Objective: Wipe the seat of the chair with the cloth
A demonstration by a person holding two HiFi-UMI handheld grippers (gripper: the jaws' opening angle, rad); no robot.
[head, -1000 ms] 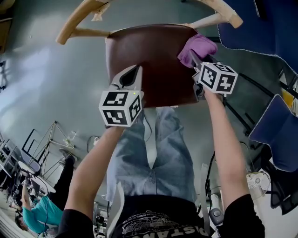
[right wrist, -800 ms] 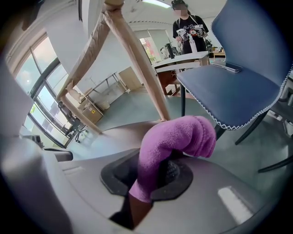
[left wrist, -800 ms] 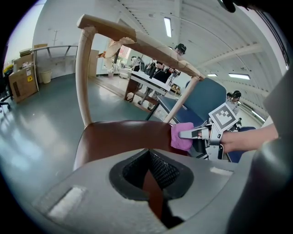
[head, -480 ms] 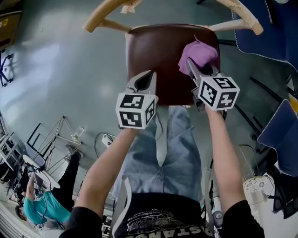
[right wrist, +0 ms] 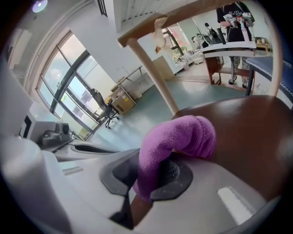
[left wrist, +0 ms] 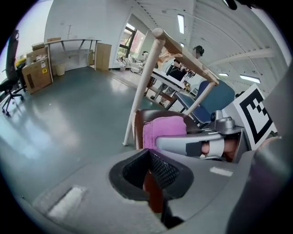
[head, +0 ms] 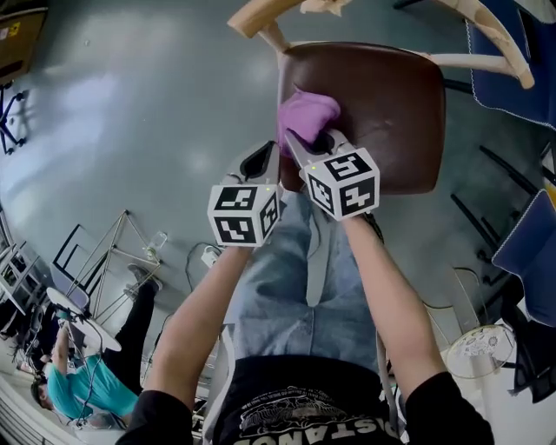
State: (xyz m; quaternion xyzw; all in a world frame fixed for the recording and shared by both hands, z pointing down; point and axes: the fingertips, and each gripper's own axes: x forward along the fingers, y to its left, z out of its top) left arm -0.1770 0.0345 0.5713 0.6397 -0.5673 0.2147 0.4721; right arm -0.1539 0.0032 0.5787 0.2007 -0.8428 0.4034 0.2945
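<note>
— Swept across in the last second: my right tongs (head: pixel 304 143) carried the cloth (head: pixel 306 115) from the back right corner of the seat (head: pixel 391 113) over to its left edge.

— And the chair itself?

— Its brown seat lies below me, with the pale wooden frame (head: pixel 261 17) rising at the seat's far side. Most of the seat's right half is bare.

— What are your left tongs doing?

— My left tongs (head: pixel 268 152) hover just off the seat's front left corner. Their black pads are pressed together with nothing between them.

— The right ones have a firm hold?

— They are clamped on the purple cloth. It bunches up out of the pads and folds over onto the seat, touching it near the left edge, about midway front to back.

— How close are the two tongs?

— Just beside each other at that left edge of the seat.
</note>
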